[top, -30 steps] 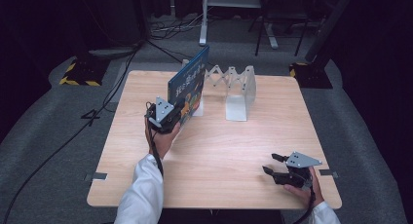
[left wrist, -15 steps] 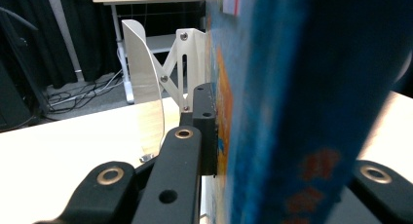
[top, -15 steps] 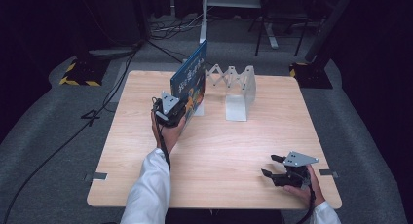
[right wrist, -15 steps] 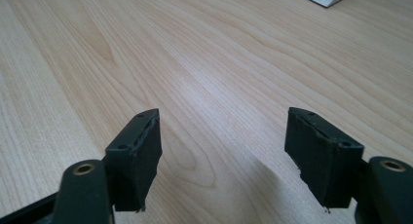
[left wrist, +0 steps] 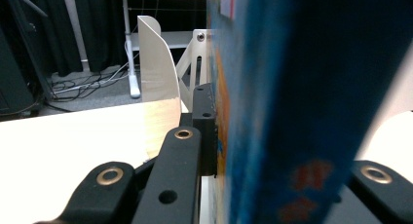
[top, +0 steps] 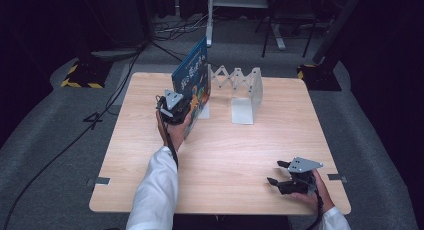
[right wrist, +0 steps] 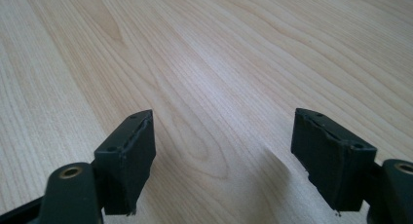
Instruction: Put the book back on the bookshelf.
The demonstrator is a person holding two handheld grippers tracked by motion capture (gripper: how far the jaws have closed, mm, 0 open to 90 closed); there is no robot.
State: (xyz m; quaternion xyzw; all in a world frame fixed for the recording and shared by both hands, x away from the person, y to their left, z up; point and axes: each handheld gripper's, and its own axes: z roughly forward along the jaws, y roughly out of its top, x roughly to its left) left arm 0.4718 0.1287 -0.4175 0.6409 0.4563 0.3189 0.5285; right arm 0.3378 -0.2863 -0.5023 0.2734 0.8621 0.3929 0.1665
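Left gripper (top: 176,109) jaws squeeze blue book (top: 192,85) (standing tall), white rack (top: 239,92) just past jaws; right gripper (top: 286,176) jaws just opening wide, nothing between

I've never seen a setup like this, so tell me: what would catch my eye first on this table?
Probably the blue picture book, held upright at the table's far left part by the left tongs, shut on its lower edge. Just right of it stands a white folding book rack. Near the front right corner, the right tongs rest open and empty above the bare wooden table.
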